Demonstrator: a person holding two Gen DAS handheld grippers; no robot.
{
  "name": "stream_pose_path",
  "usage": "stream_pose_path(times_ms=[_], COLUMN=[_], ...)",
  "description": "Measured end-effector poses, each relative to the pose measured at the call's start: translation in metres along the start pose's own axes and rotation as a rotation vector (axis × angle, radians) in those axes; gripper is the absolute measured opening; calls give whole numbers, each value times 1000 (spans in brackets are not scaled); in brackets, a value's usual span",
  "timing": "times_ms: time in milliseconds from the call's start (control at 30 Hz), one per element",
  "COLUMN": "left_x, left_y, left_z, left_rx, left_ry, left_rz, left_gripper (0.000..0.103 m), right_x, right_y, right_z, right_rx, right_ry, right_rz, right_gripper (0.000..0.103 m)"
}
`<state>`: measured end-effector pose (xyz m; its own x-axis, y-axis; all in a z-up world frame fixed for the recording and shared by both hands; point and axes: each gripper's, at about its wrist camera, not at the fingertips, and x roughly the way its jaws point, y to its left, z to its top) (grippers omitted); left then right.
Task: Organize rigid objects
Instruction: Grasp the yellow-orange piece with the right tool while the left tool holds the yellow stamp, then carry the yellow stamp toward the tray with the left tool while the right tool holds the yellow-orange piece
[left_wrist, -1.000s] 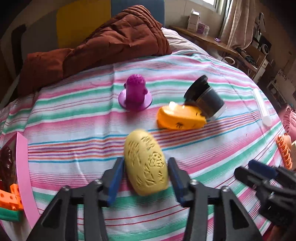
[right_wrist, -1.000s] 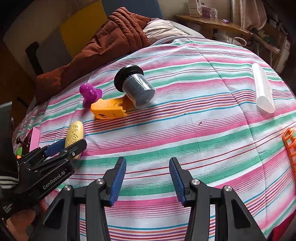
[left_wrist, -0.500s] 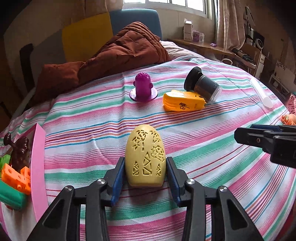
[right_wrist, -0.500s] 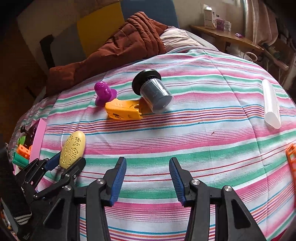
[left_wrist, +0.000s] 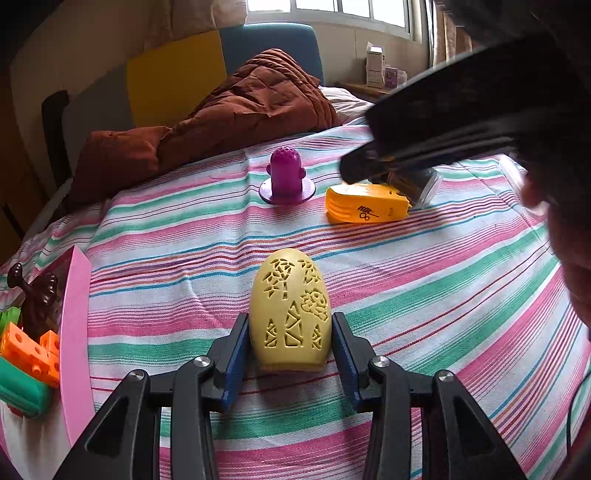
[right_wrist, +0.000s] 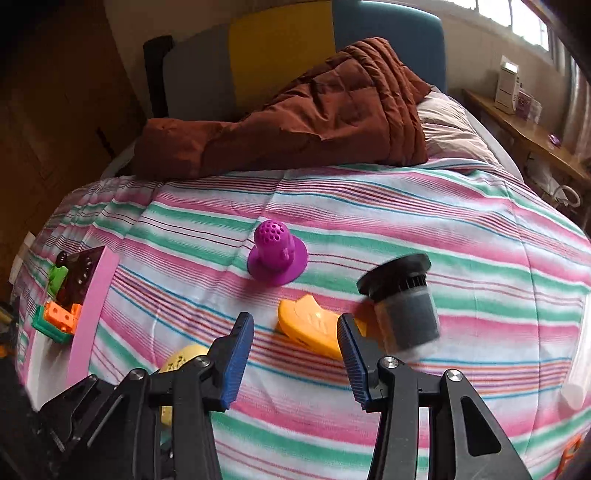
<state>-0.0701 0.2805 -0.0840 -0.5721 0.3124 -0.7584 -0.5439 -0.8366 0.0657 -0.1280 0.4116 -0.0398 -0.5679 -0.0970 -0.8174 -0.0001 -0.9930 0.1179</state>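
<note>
We are gripping the yellow egg-shaped piece (left_wrist: 290, 314) in our left gripper (left_wrist: 290, 345); both blue ribbed pads are pressing its sides, where a second ago they were standing apart around it. The piece is matte, rounded and cut through with small geometric and floral openings, and it is sitting low over the striped bedspread (left_wrist: 424, 280); we cannot tell whether it is touching the cloth.

Our right gripper (right_wrist: 295, 345) is holding nothing, its jaws wide apart. Since the earlier frame it has swung forward and to the left, so it is now crossing the upper right of the left view as a dark blurred bar (left_wrist: 461, 122). It is now hovering over the orange wedge-shaped piece (right_wrist: 314, 328), a smooth glossy plastic block with black print on its side.

Just right of the wedge, the dark cylinder (right_wrist: 404, 310) is lying tilted, its wide black cap end raised and its grey translucent body touching the wedge. Behind them, the purple piece (right_wrist: 277, 253) is standing upright, a perforated dome on a flat round base.

At the far left, the pink-rimmed tray (left_wrist: 75, 332) is holding orange, green and dark brown blocks. A rumpled rust-brown quilt (right_wrist: 314, 110) is lying at the head of the bed.
</note>
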Motion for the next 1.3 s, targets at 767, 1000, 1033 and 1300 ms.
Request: stream_pose_path(times_ms=[767,1000,1033,1300], left_x=[1,2,1,-2], left_y=[0,2,4,14], left_z=[-3,-2,-3,4], left_rx=[-6,-18,-24,-116], left_ry=[-7,-6,-6,53], left_rz=[-2,-14,-19,-58], left_gripper=[43,44,44,44], right_x=[17,-25,-29,-36], right_y=[-17,-18,-20,-37], right_z=[-45,-102,-108,-124], right_rx=[97,206,234,373], right_ry=[153,166,148,76], right_rz=[-39,-73,-63,4], right_gripper=[28,28,28,28])
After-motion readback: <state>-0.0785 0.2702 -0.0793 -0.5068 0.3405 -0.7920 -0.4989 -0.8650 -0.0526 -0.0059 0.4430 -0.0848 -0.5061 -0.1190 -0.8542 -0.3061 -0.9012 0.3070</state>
